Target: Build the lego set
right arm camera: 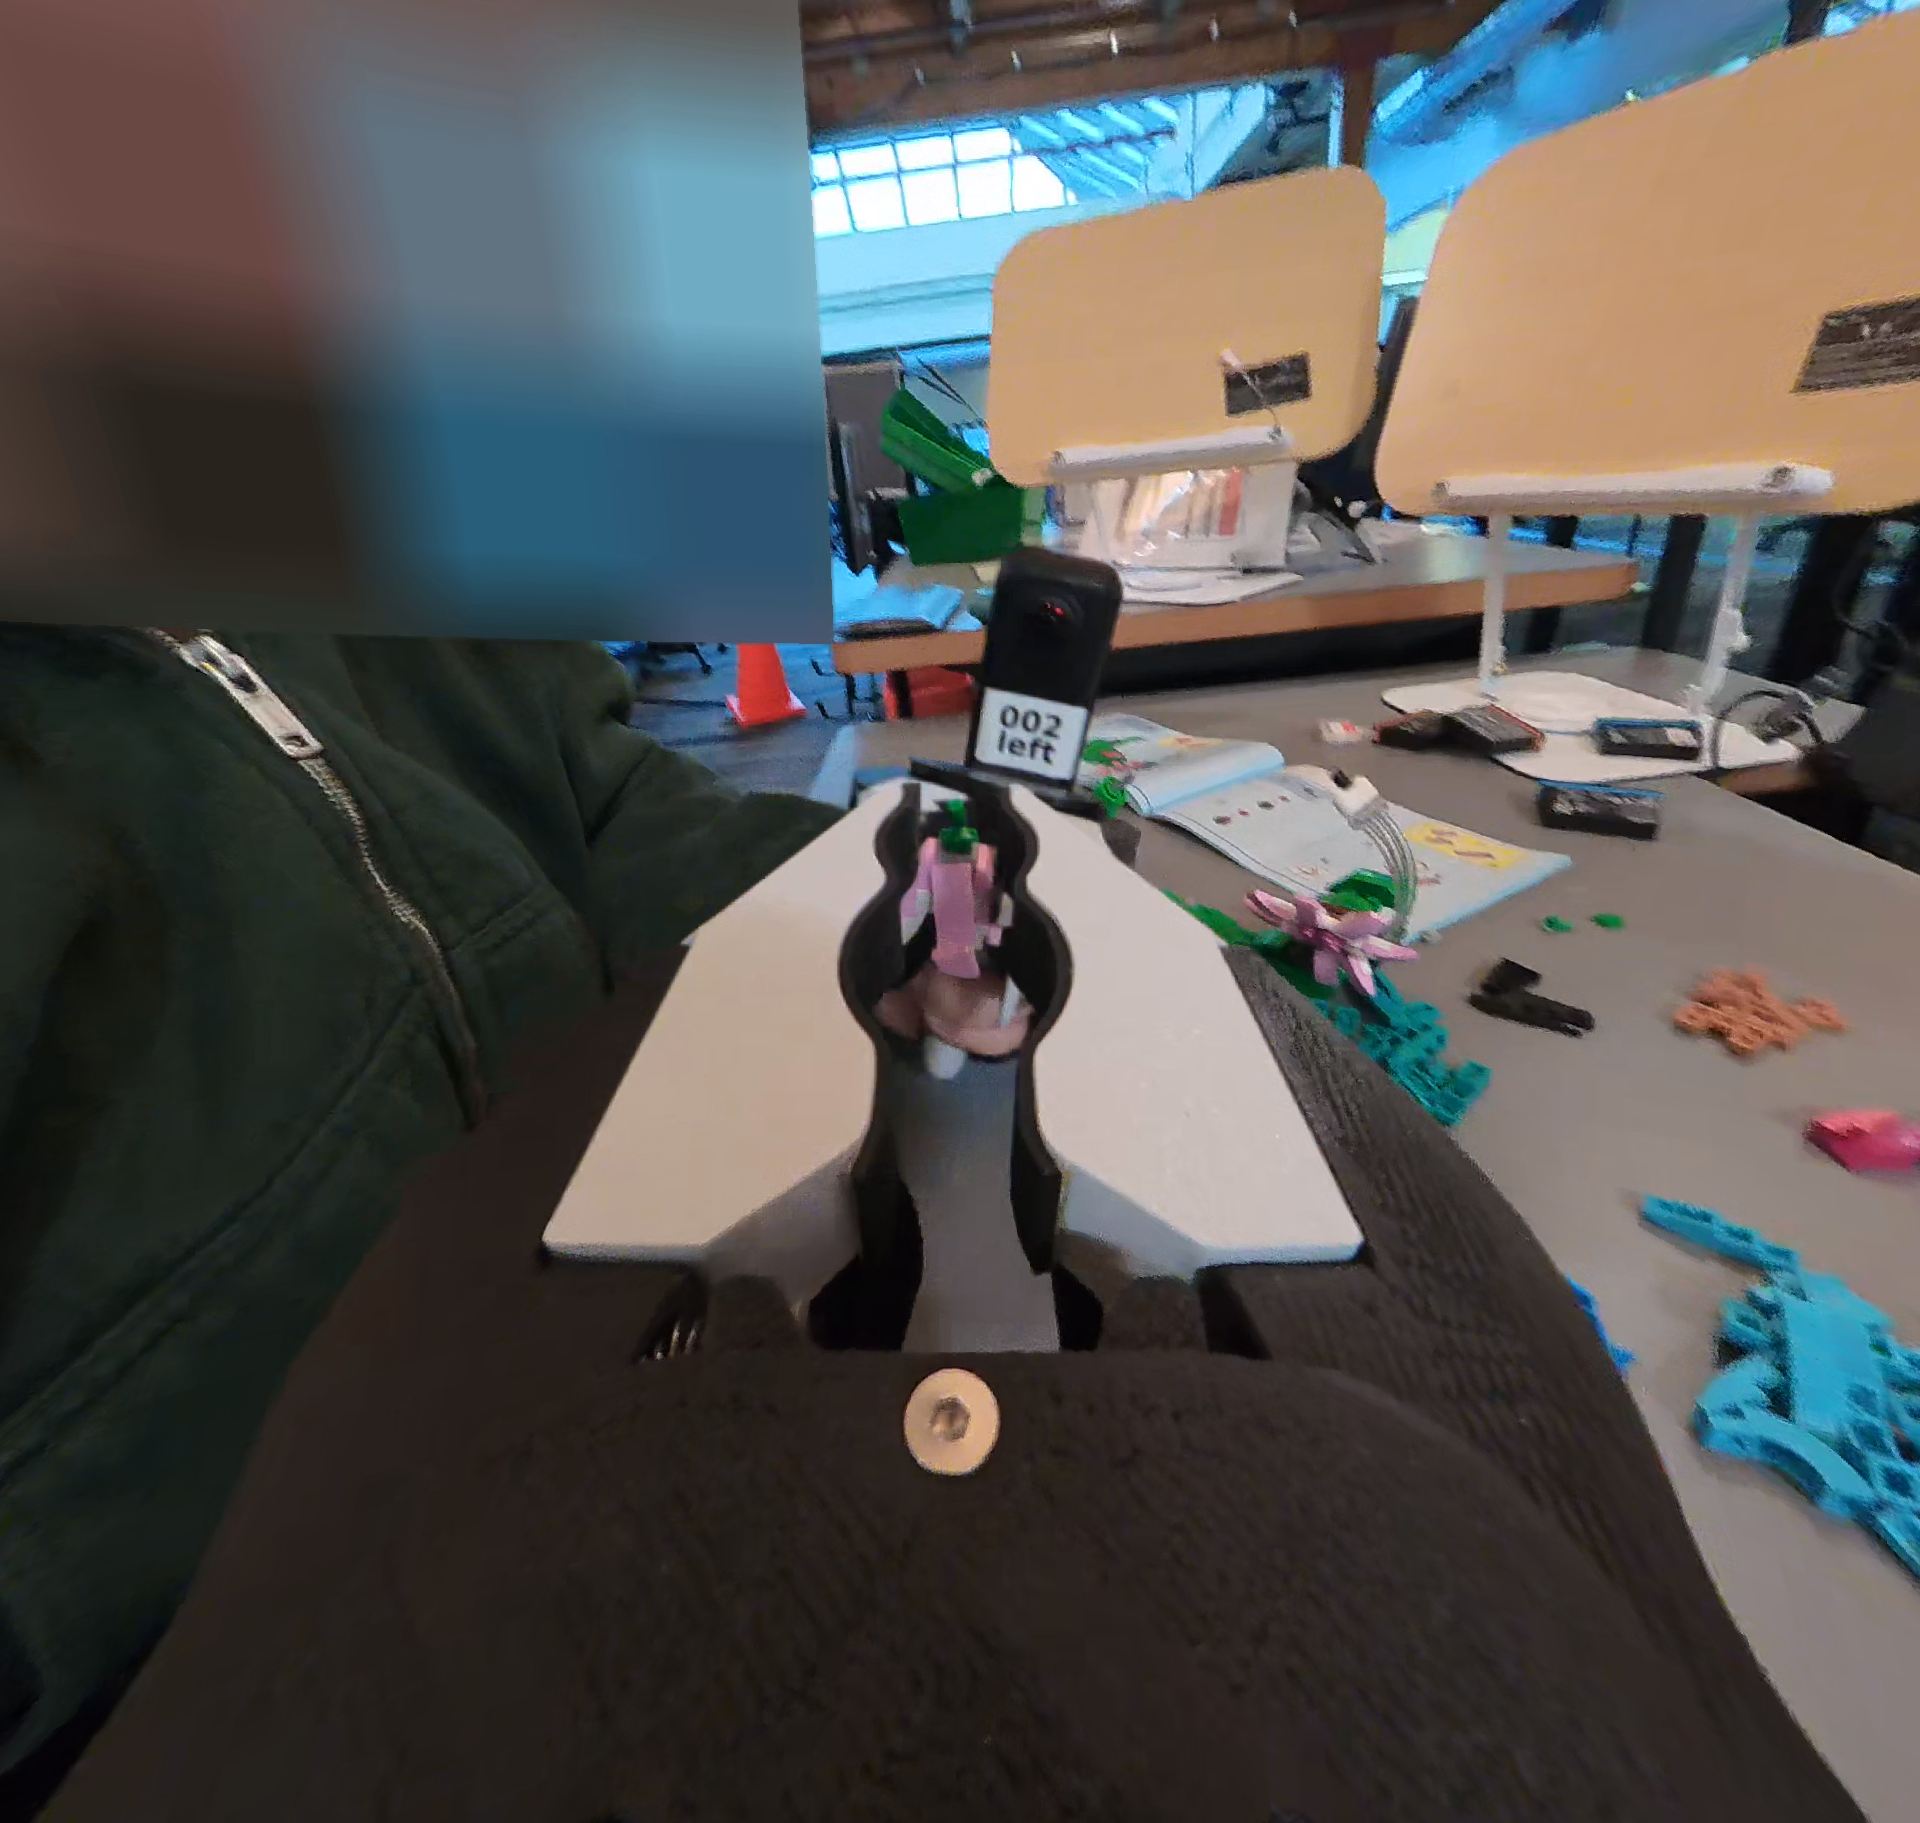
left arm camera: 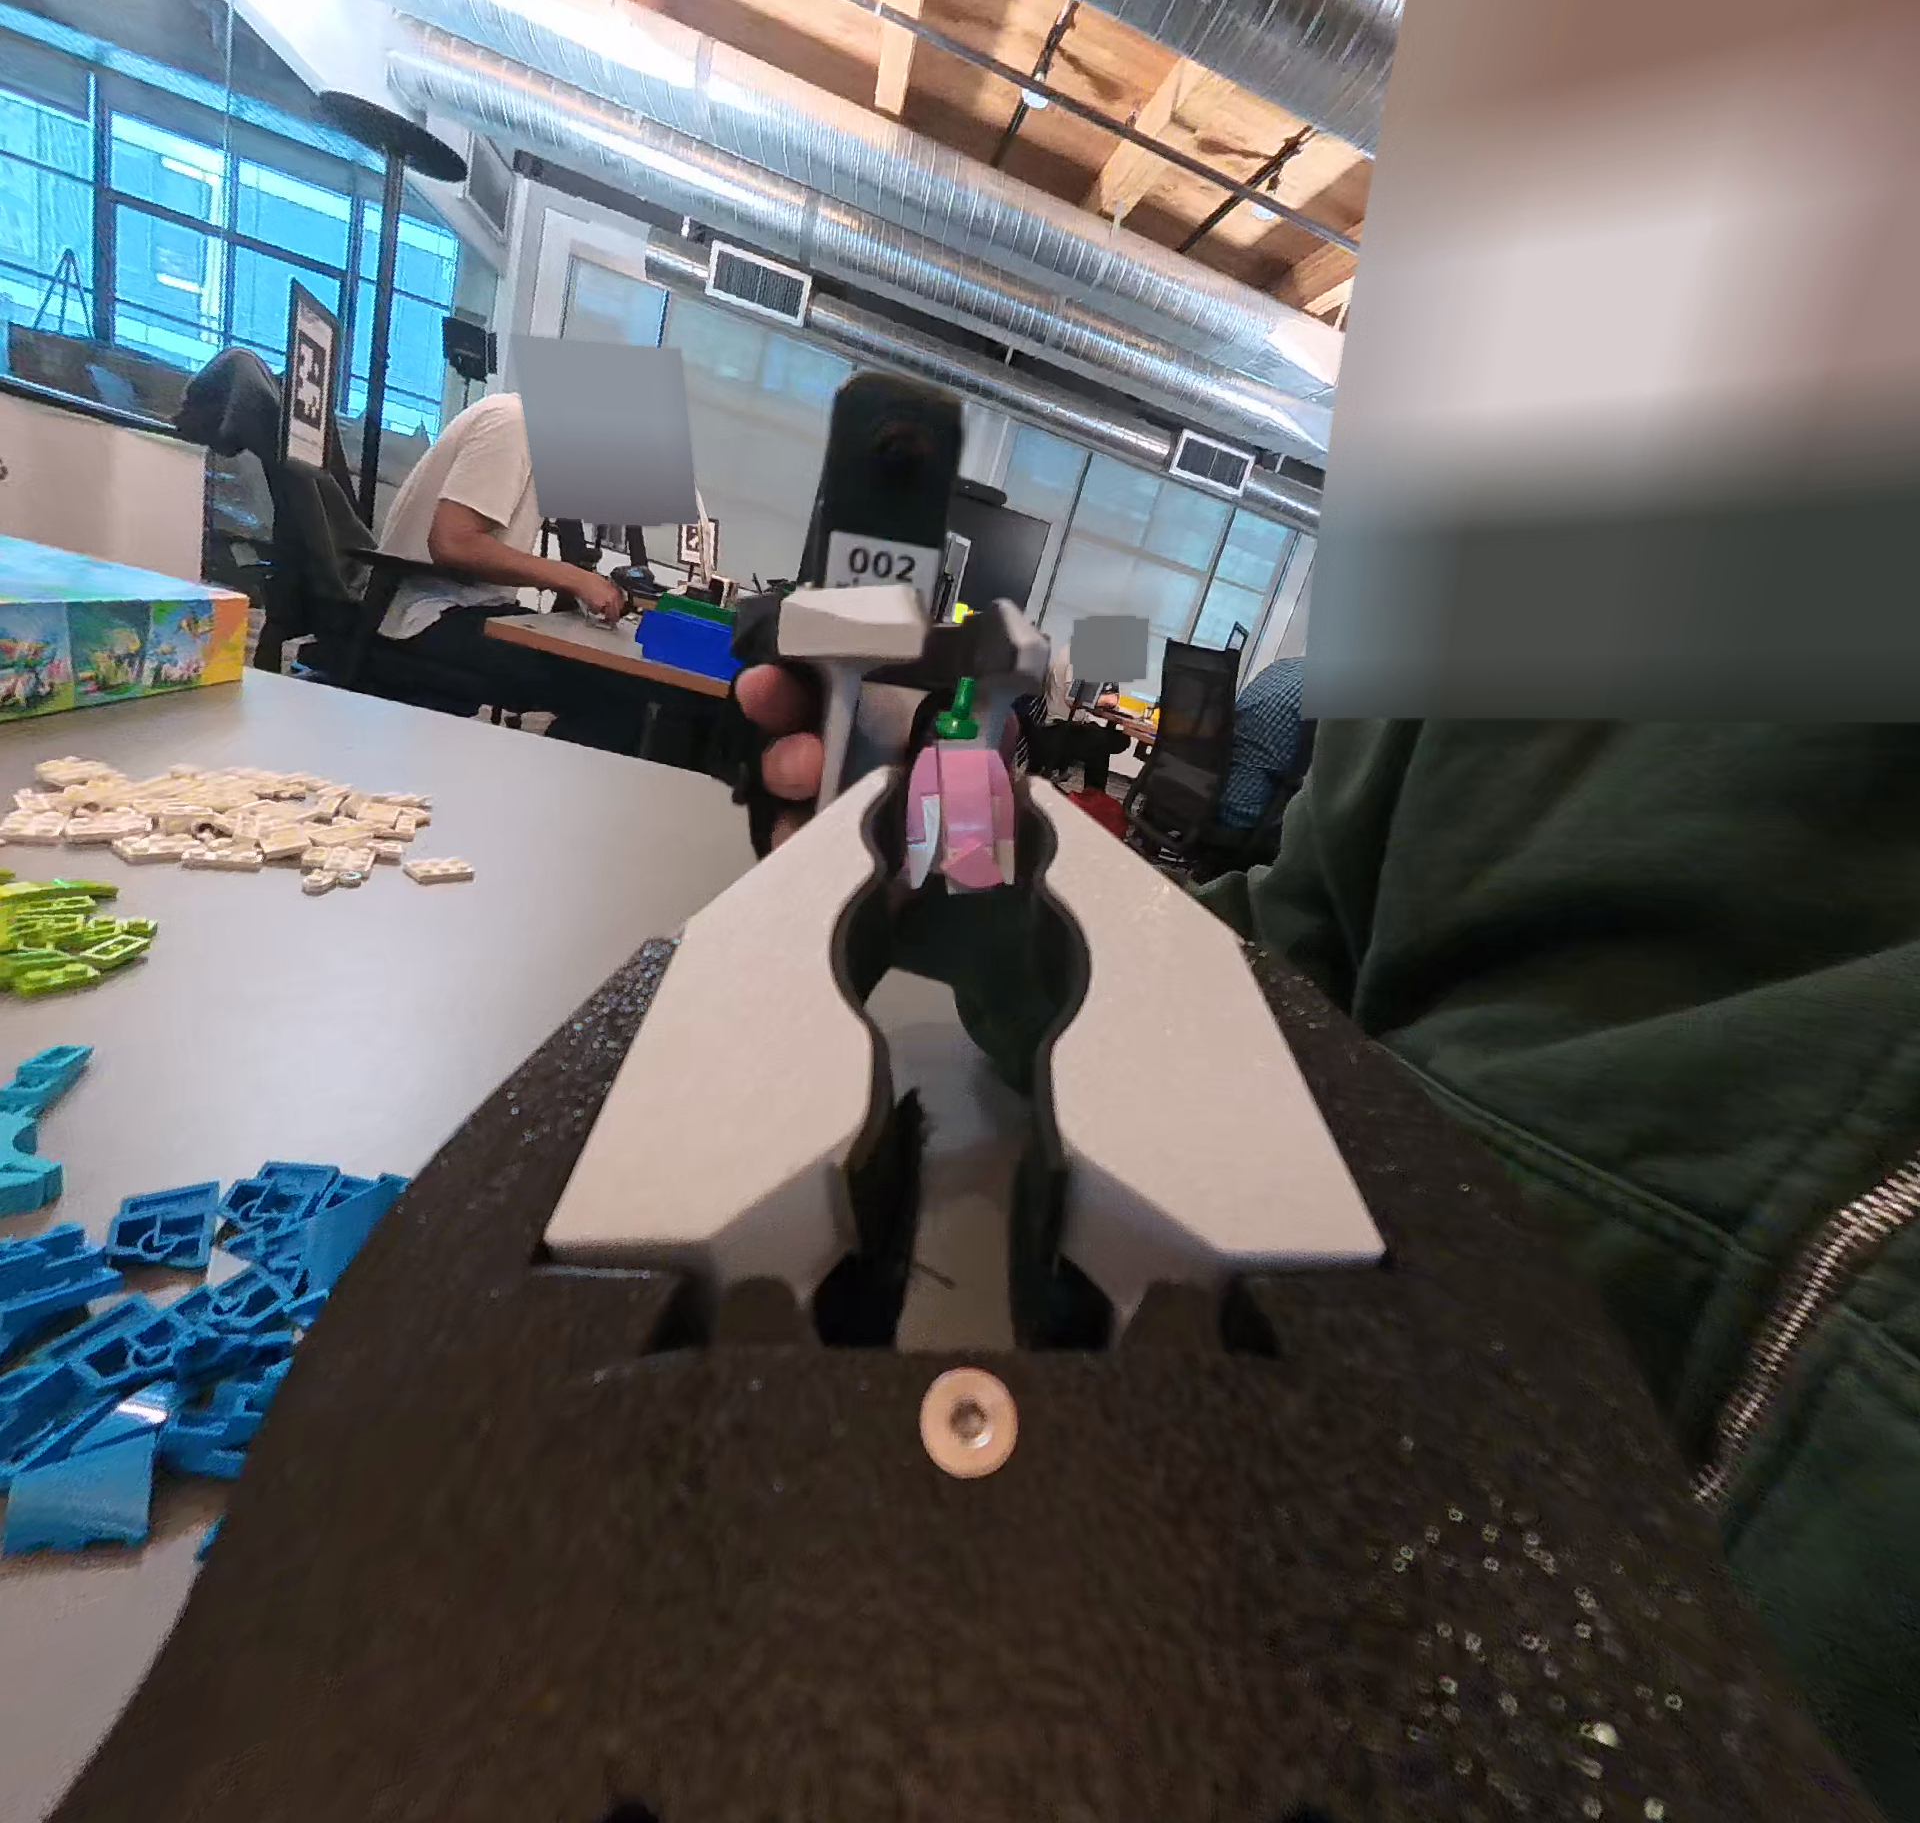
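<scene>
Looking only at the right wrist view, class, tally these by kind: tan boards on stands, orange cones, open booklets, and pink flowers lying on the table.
tan boards on stands: 2
orange cone: 1
open booklet: 1
pink flower on the table: 1
Total: 5

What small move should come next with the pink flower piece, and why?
Probably press the two grippers gently together. The pink flower piece sits between both sets of fingers, raised off the table, its green stem on top, so it looks mid-assembly.
</scene>
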